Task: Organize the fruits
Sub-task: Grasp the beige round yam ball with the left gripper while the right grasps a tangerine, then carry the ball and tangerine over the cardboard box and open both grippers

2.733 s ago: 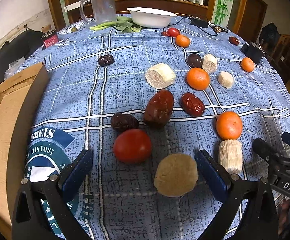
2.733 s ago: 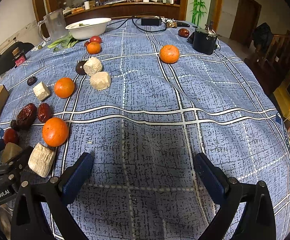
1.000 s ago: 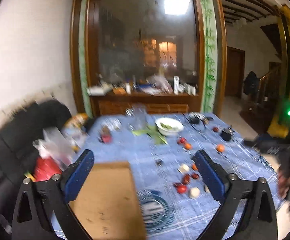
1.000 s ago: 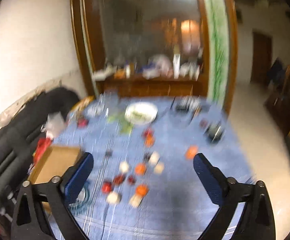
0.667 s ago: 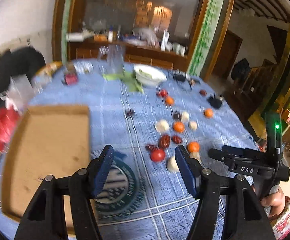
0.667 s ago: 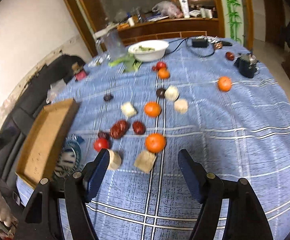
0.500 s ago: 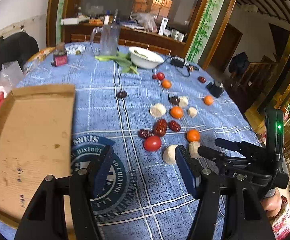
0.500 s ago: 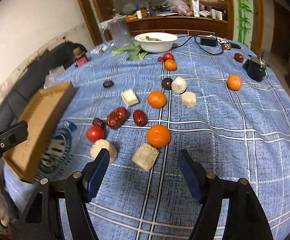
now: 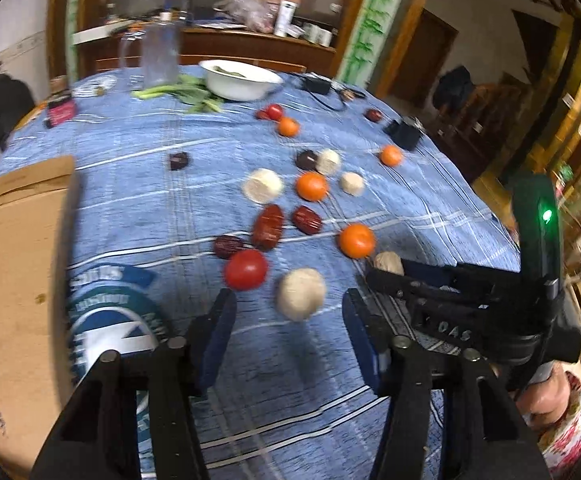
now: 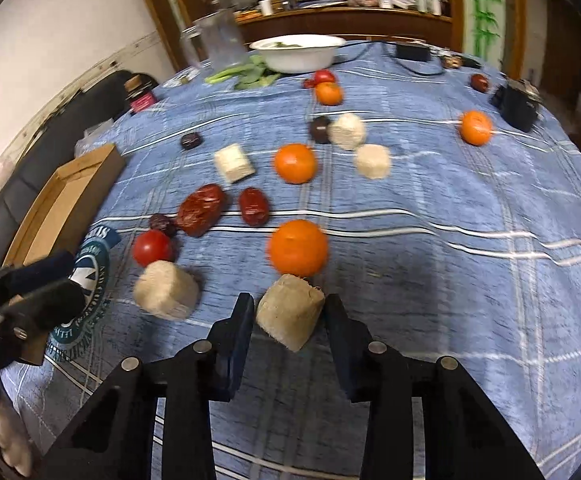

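Oranges, a tomato (image 9: 246, 269), red dates (image 9: 267, 226) and pale cut chunks lie scattered on the blue checked cloth. In the left wrist view my left gripper (image 9: 288, 320) points down at a round pale chunk (image 9: 301, 294). That chunk sits just ahead of its fingertips. The jaws are closing, with gaps on both sides of it. In the right wrist view my right gripper (image 10: 290, 320) has a squarish pale block (image 10: 290, 312) between its fingers. Its jaws are closing too, and the pads meet the block's sides. An orange (image 10: 297, 246) lies right behind this block.
An open cardboard tray (image 9: 10, 260) lies at the table's left edge beside a round blue logo (image 9: 110, 320). A white bowl (image 9: 240, 78), greens and a glass jug (image 9: 158, 54) stand at the back. A small black box (image 10: 516, 104) sits far right. The two grippers are close together.
Both grippers have come down from high over the room to the table. Both pairs of jaws have narrowed. The right one now has the pale block between its fingers.
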Demonstrator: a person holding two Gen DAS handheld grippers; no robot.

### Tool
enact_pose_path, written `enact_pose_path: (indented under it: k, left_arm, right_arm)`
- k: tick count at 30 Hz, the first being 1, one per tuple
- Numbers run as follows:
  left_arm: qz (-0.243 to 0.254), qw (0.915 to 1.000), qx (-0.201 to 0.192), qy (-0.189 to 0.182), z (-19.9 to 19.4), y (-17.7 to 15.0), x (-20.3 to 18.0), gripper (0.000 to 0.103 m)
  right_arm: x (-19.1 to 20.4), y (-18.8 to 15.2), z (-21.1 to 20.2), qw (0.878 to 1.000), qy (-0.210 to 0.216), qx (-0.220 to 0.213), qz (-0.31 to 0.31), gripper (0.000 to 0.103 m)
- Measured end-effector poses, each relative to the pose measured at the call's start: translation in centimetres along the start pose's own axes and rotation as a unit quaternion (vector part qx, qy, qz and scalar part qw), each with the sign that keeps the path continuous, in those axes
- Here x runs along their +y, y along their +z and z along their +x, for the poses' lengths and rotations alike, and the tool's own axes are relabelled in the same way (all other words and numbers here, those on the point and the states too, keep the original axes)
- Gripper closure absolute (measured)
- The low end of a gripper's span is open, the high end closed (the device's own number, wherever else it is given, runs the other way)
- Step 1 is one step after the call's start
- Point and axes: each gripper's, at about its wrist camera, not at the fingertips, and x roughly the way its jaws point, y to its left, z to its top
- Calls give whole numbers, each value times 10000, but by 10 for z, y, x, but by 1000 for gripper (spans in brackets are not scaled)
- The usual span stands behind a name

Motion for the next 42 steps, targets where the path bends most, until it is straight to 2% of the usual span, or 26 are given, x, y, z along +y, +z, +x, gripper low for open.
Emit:
enact_pose_path:
  k: [4,9,10,11,14,16,20,23,27,28,31,37,42]
  left_arm:
    - [85,9998,157,19,24,3,-6,51]
    - [78,9991,412,42,49,4,-10,52]
    - [68,9989,452,59,53,3,-11,57]
    - [42,9987,492,79,56,2,-10,72]
    - [-162,9987,473,56,52,2,-2,72]
    - [-287,9989,368,76,44,0,5,72]
    - [-501,9985,218,26,28,-2,17,72]
    - [-607,9981,129,19,17,-5,24,72]
    - [-665,9977,55,115,6,-8,31,72]
    - [-673,9977,41,116,4,-8,32,72]
    - [-727,9973,-71,96,-10,-10,39,72]
    - [-893,9947,-505,8,-63,-8,56,71]
    - [-904,9899,-1091,-2,-131,-5,73,71]
  right_arm:
    - [-16,-6,-8,9998,-2,13,182,64]
    - [-17,-9,-9,9998,14,7,175,64]
    - [-17,-10,-9,9999,10,1,171,64]
    - [-17,-10,-9,9999,12,-9,171,64]
    - [-16,-10,-9,9999,13,-15,161,64]
    - [-15,-9,-11,9998,94,-5,172,61]
    - [-11,3,-19,9996,162,-165,151,50]
    - [1,22,-11,9998,86,-167,-90,50]
    - [13,38,21,9994,-50,153,-303,50]
    - [13,39,27,9992,-52,234,-307,50]
    - [18,38,32,9987,-146,270,-408,68]
    - [38,36,-5,9991,-25,-2,-412,68]
    - [84,50,-71,9952,344,-624,-669,67]
